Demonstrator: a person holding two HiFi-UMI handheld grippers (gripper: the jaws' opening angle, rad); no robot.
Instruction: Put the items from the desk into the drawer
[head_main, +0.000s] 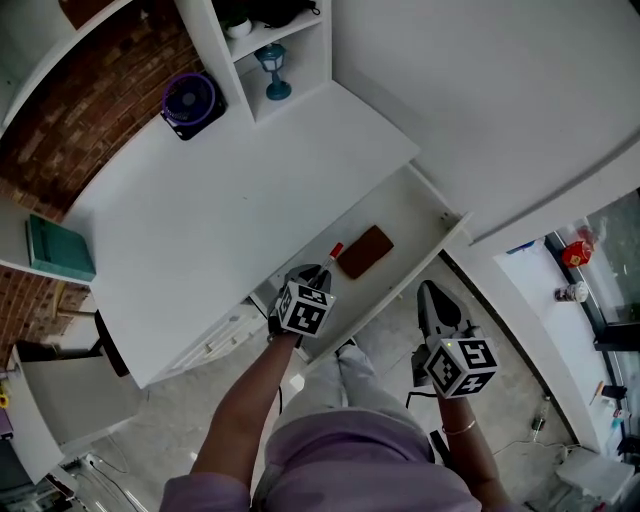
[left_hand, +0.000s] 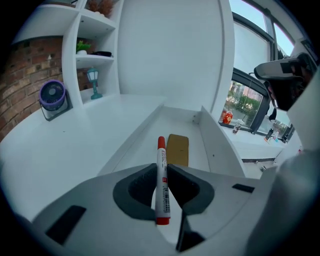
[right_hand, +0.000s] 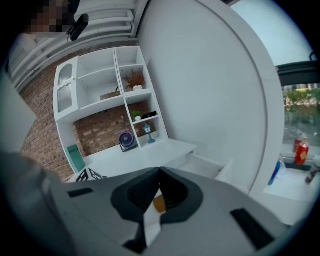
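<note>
**A:** Head view first. Where's the red marker (head_main: 334, 250)?

**B:** In the left gripper (head_main: 318, 272), poking out over the open drawer (head_main: 405, 212) at the front edge of the white desk (head_main: 220, 210). A flat brown case (head_main: 364, 251) lies on the drawer floor just beyond the marker's tip.

**A:** And the right gripper (head_main: 430, 292)?

**B:** Held off to the drawer's right, apart from it, over the floor. A purple fan (head_main: 190, 103) stands at the desk's far corner.

**A:** Left gripper view?

**B:** Both pads are clamped on the marker (left_hand: 162, 185), which runs lengthwise between them, red cap pointing away into the drawer (left_hand: 216, 147). The brown case (left_hand: 177, 149) sits just past the cap, slightly to its right. The fan (left_hand: 52, 97) is far left, and a small blue lantern (left_hand: 93, 82) sits in a shelf cubby.

**A:** Right gripper view?

**B:** The jaws meet at their tips with nothing held. Beyond them are the desk, the fan (right_hand: 126, 140) and the open drawer (right_hand: 202, 167).
</note>
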